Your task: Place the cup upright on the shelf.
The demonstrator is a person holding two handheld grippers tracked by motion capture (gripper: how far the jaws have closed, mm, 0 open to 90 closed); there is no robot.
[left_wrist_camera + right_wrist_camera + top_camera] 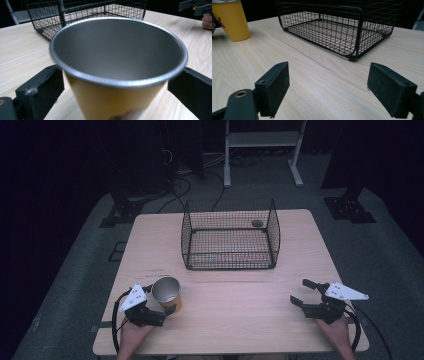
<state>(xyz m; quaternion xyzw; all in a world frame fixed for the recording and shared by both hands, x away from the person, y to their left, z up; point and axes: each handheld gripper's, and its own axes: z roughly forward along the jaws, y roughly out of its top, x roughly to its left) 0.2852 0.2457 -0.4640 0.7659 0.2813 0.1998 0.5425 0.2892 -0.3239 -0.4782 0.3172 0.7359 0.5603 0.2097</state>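
The left gripper (159,312) has a yellow cup (167,294) upright between its jaws, apparently gripped at the sides. Ahead and to its right stands a wire basket (230,237). The right gripper (306,292) rests with jaws spread, holding nothing.

Yellow cup (117,100) with steel interior stands between the left claw (117,87) jaws; wire basket (82,12) at 12 o'clock on counter (22,47).

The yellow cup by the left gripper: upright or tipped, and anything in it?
Upright and seemingly empty. The yellow cup stands on the table rim up; the left gripper view shows bare metal inside, bottom hidden.
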